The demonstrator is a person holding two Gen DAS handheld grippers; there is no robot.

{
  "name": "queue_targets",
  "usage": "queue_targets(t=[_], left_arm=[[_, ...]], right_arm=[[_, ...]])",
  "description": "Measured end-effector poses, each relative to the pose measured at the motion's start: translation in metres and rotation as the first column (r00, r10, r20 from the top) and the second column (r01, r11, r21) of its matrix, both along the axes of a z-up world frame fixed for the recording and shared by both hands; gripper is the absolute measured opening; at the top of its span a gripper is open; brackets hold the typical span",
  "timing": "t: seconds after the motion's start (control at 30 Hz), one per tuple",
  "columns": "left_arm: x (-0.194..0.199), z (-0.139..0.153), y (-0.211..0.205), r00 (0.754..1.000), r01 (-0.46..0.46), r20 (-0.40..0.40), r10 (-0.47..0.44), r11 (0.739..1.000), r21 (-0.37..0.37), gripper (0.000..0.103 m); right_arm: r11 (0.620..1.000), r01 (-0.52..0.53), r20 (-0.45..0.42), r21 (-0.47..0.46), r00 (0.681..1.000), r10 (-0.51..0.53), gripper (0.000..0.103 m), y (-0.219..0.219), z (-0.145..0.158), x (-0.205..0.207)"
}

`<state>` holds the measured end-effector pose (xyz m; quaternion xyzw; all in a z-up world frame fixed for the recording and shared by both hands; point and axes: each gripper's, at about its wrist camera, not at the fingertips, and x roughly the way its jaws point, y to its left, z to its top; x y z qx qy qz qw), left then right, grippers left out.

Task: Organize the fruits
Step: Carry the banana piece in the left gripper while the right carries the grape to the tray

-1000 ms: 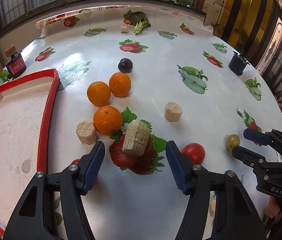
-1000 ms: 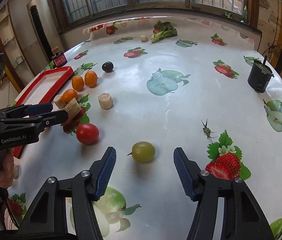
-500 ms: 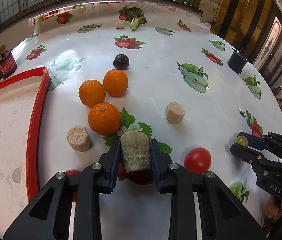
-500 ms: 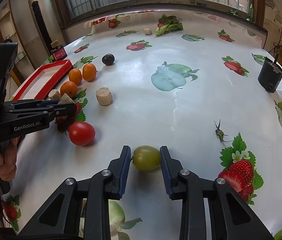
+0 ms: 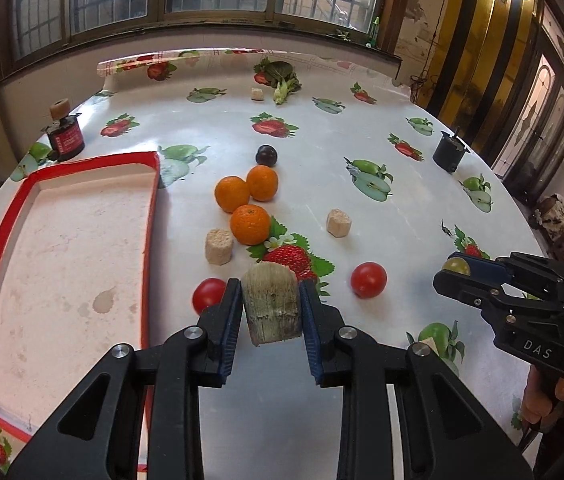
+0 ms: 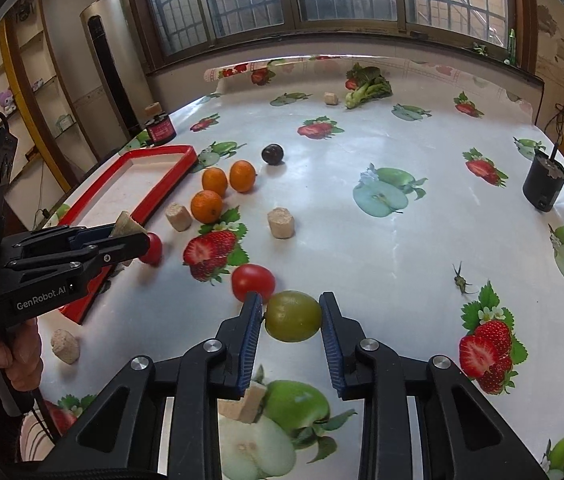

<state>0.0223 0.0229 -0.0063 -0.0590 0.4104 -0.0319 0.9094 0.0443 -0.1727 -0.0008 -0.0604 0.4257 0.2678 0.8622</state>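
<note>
My left gripper is shut on a pale, fibrous cane chunk, lifted above the table; the right wrist view shows this gripper at the left. My right gripper is shut on a green grape-like fruit, also raised; it appears at the right in the left wrist view. On the table lie three oranges, a dark plum, two red tomatoes and more cane chunks. A red-rimmed tray sits to the left.
A dark red jar stands beyond the tray. A black cup stands far right, leafy greens at the far edge. More cane chunks lie near the front edge. A hand holds the left gripper's handle.
Both grippers closed, the left on the cane chunk and the right on the green fruit, then lifted them off the table. The strawberry print under the chunk is now uncovered.
</note>
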Motion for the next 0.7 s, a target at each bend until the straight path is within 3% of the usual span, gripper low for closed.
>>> queue_targets(t=[0.7], left_arm=[[-0.063,0.018,0.076,0.984,-0.160,0.071,0.160,0.987,-0.007,0.026]], right_arm=[[0.989,-0.141,0.048,-0.043,0.989,0.143,0.030,0.088,0.016,-0.041]])
